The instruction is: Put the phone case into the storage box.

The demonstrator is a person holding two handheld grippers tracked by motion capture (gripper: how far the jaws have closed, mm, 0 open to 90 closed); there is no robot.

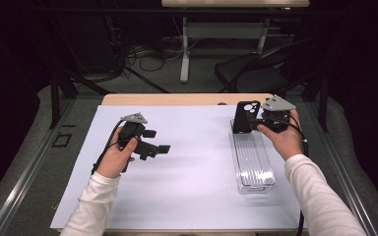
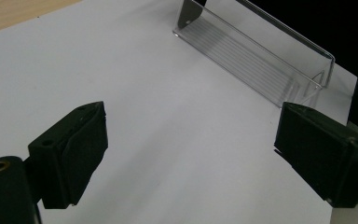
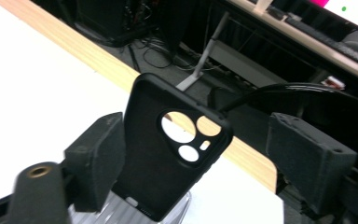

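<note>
The right tool (image 1: 254,123) stands at the far end of the clear tray (image 1: 252,162), near the tabletop's far right corner, with a black phone case (image 1: 244,117) upright between its jaws. In the right gripper view the jaws stand wide: the case (image 3: 168,149) leans against or just beside the left pad, I cannot tell which, and the other pad is well apart from it, so nothing pinches it. The case's lower end sits in the tray's far end, and its long axis runs nearly vertical, tilted a little, camera holes at the top. The tray's own long axis runs from the far edge toward the near edge, so the case stands across the tray's length. The left tool (image 1: 156,141) hovers over the white sheet (image 1: 192,187) toward the left half of the tabletop, jaws open on nothing, pointing rightward at the tray (image 2: 256,56). The right hand is much the nearer to the case; the left is well apart from it.
</note>
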